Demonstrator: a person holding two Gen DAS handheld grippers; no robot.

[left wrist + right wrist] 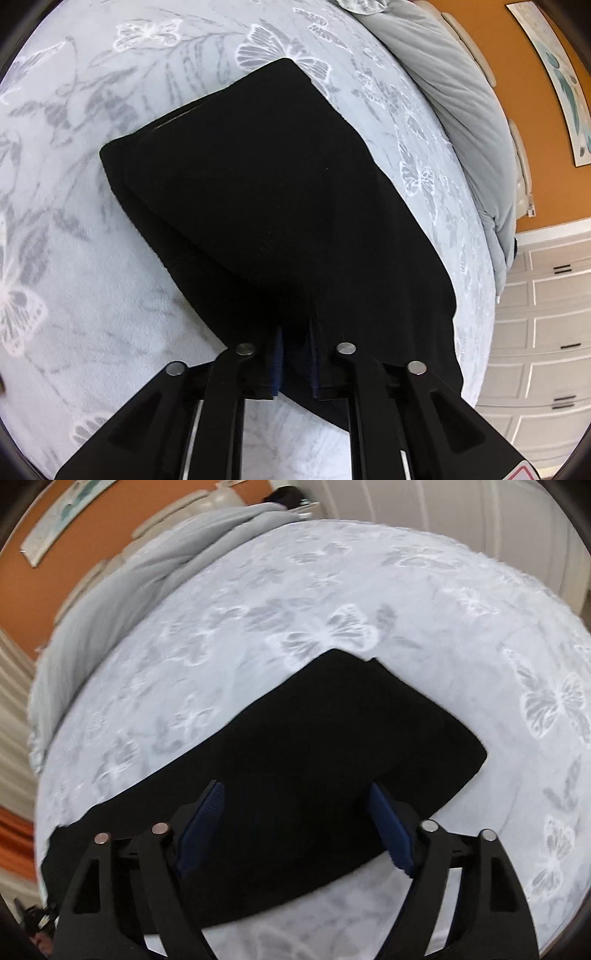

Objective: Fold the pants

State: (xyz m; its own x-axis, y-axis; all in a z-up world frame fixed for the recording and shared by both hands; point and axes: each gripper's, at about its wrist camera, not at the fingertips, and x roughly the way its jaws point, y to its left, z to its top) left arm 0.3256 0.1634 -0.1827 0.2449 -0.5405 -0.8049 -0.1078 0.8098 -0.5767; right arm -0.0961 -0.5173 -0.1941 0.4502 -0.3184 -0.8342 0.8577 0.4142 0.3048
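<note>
The black pants [266, 192] lie folded in layers on a pale bedspread with grey butterflies [92, 240]. My left gripper [295, 354] is shut on the near edge of the pants, with black cloth pinched between its blue pads. In the right wrist view the pants [314, 738] lie as a broad black shape on the bedspread [369, 590]. My right gripper [295, 827] hovers over their near part, jaws wide apart, blue pads [391, 827] showing, holding nothing.
A grey rolled duvet [454, 92] lies along the head of the bed by the padded headboard and orange wall [517, 74]. White drawers [546, 332] stand beside the bed. A framed picture [554, 74] hangs on the wall.
</note>
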